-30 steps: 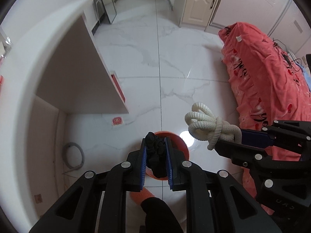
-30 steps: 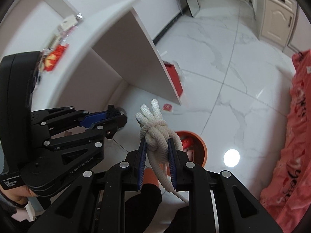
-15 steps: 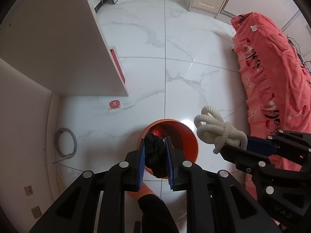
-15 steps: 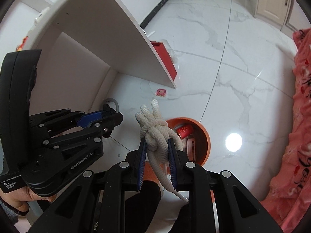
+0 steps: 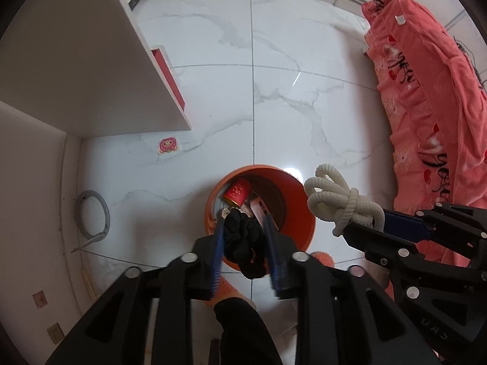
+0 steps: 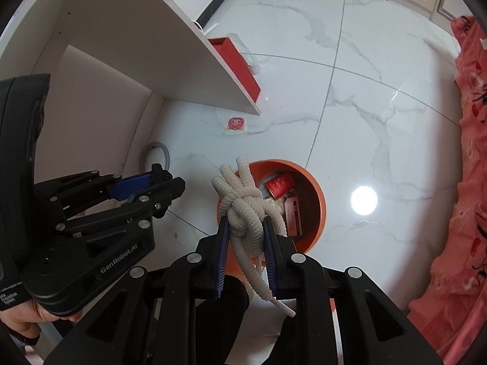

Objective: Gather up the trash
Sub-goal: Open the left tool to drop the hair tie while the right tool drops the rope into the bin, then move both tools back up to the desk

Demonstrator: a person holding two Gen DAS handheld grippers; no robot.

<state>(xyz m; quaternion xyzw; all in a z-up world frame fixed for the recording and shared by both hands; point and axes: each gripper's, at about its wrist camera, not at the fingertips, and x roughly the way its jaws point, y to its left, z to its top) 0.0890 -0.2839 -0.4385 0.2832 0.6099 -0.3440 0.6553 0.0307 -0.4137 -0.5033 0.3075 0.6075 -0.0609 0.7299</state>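
While a red can [image 5: 237,191] lies in the orange bin [image 5: 301,200], the left gripper [image 5: 245,243], pointing down, has just been opening around black cloth [image 5: 243,240]; the right gripper [image 6: 245,243] pinches rope [image 6: 243,200].

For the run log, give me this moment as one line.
left gripper: just opening, black cloth between pads | right gripper: shut on white rope | both above orange bin

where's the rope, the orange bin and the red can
rope [image 6: 243,206], right wrist view, on the knot above the right gripper's pads
orange bin [image 5: 299,213], left wrist view, on the inner right wall
red can [image 5: 238,192], left wrist view, on its side, lying inside the bin
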